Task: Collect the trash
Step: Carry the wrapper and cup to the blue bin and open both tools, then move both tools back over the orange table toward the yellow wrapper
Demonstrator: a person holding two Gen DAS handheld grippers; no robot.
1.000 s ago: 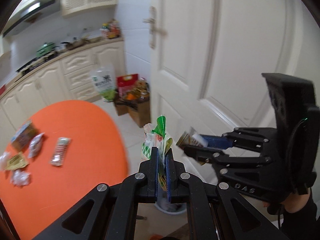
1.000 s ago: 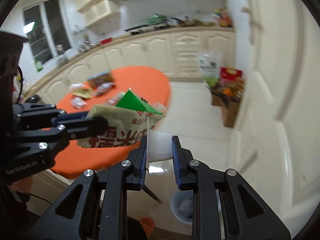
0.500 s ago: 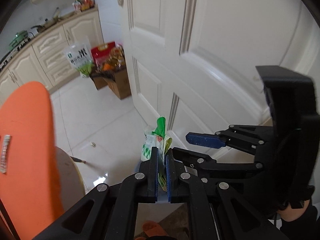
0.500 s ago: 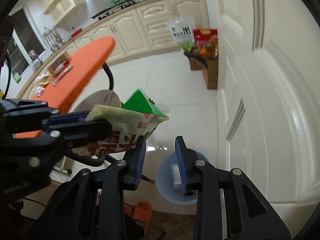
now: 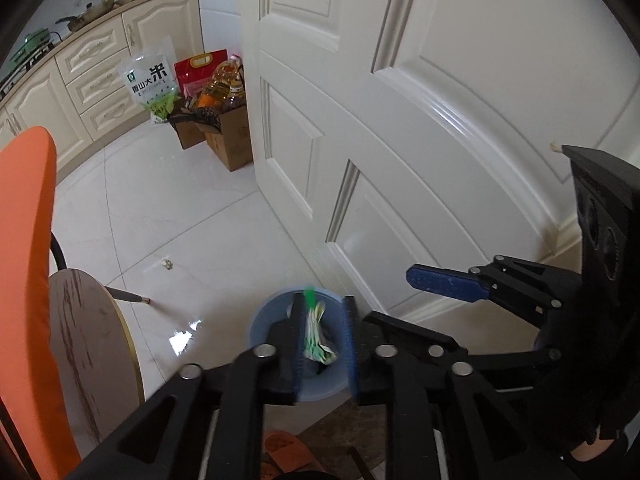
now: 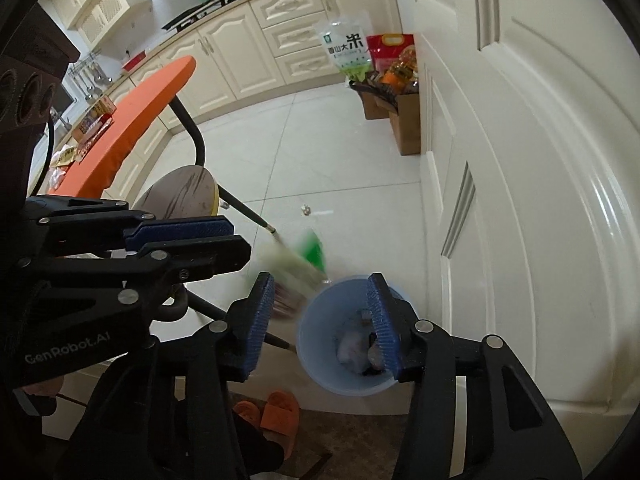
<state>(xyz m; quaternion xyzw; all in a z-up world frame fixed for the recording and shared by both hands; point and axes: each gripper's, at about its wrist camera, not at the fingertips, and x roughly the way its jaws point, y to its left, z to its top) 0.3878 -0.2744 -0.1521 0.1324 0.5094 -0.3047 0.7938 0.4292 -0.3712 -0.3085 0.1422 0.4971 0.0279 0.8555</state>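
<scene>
A blue trash bin stands on the floor by the white door, with white trash inside. My left gripper is open right above it. A green and cream wrapper is blurred and falling between its fingers toward the bin. My right gripper is open and empty above the bin; it shows at the right of the left wrist view. More wrappers lie on the orange table.
A round wooden stool stands beside the bin under the table edge. Cardboard boxes with groceries sit by the door. Orange slippers lie on a brown mat below. A small scrap lies on the tiles.
My left gripper opened over the bin and let go of the green and cream wrapper, which is dropping. My right gripper opened earlier and its white piece went into the bin.
</scene>
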